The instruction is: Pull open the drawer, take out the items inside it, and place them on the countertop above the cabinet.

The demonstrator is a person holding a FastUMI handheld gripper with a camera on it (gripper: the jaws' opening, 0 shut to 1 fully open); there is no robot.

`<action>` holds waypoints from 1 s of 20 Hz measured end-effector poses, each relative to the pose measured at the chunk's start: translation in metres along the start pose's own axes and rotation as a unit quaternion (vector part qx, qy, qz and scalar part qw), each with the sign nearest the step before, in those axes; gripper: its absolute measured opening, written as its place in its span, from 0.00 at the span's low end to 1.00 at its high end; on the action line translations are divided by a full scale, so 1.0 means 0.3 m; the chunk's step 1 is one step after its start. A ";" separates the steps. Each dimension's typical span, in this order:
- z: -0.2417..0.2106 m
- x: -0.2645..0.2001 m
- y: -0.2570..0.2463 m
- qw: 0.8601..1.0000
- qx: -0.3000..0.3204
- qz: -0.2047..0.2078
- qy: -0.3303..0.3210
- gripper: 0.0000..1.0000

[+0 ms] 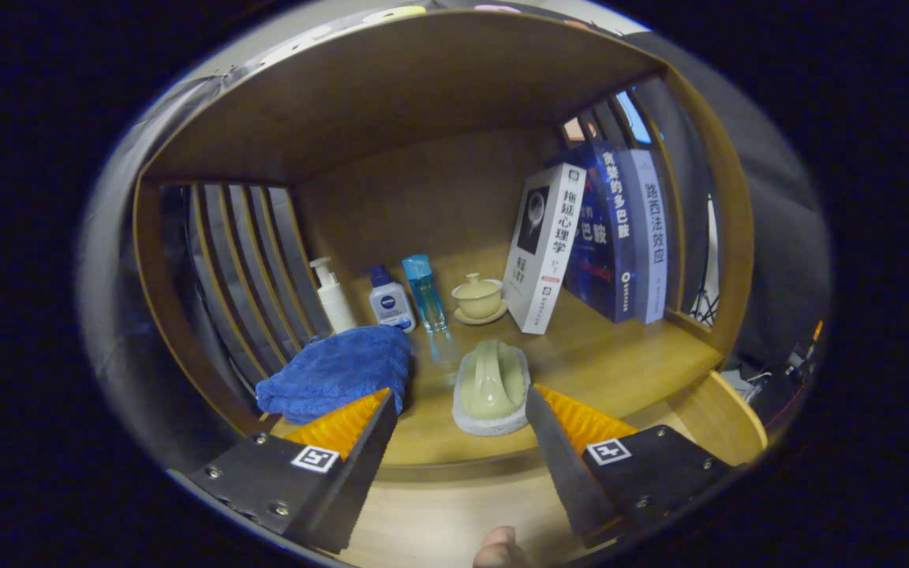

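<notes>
My gripper stands open over the front edge of the wooden countertop. Between its fingers and just ahead of them lies a pale green scrub brush with a white pad, resting flat on the countertop with neither finger touching it. A folded blue towel lies on the countertop just ahead of the left finger. The cabinet front shows as a light wooden strip below the fingers; I cannot make out the drawer.
At the back of the shelf stand a white pump bottle, a blue-capped lotion bottle, a clear blue bottle and a lidded cream cup on a saucer. Three books lean at the right. A fingertip shows below the gripper.
</notes>
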State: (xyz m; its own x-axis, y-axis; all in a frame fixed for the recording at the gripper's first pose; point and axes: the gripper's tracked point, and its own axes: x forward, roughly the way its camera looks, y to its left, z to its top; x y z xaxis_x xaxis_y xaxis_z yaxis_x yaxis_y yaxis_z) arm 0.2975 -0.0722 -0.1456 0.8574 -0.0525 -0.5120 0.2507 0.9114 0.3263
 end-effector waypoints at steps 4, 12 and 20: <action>0.027 -0.169 0.009 0.999 -0.022 0.010 -0.026 0.98; -0.021 -0.568 0.050 0.994 -0.072 0.033 -0.075 0.98; -0.182 -0.880 0.061 0.990 -0.079 0.030 -0.116 0.98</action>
State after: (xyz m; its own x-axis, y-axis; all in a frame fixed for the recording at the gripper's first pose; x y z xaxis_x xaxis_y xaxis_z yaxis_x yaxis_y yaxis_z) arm 0.0512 -0.0193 -0.0479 0.9533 -0.0729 -0.2931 0.1391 0.9673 0.2119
